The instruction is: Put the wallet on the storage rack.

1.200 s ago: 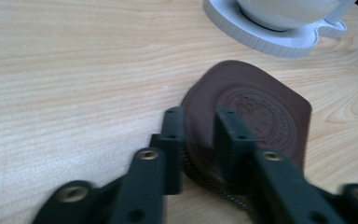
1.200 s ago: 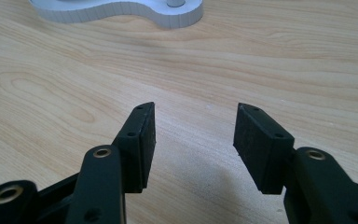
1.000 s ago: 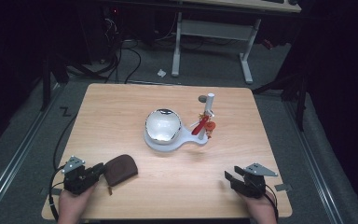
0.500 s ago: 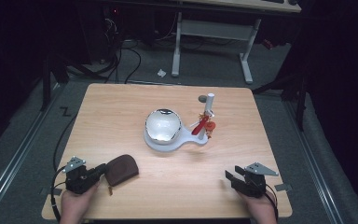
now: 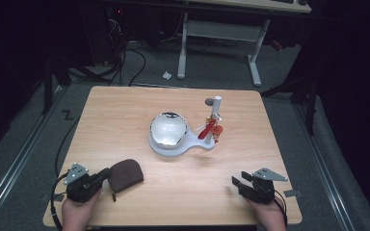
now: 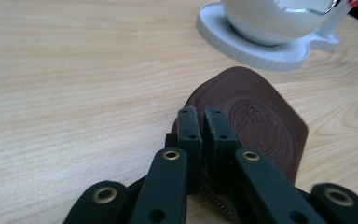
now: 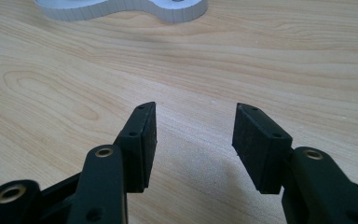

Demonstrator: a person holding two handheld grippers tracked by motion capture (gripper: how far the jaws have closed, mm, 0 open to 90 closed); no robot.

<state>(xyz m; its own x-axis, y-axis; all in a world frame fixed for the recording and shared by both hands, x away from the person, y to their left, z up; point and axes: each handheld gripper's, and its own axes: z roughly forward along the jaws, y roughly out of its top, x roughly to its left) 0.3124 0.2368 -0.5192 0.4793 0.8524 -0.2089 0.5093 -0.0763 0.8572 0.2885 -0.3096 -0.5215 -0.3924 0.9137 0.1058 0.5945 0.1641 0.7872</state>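
The left gripper (image 6: 204, 116) pinched the brown pouch's (image 6: 256, 121) near edge; the right gripper (image 7: 193, 135) stood wide open, empty.

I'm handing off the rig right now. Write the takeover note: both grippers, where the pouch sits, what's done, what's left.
Left gripper: fingers shut on the near edge of the brown pouch, at its zipper side. The pouch lies flat at the table's near left.
Right gripper: open, holding nothing, low over bare wood at the near right.
White stand with the shiny bowl sits mid-table, apart from both.
Done: pouch gripped.
Left: probably lifting or opening it; the right gripper is free to help.
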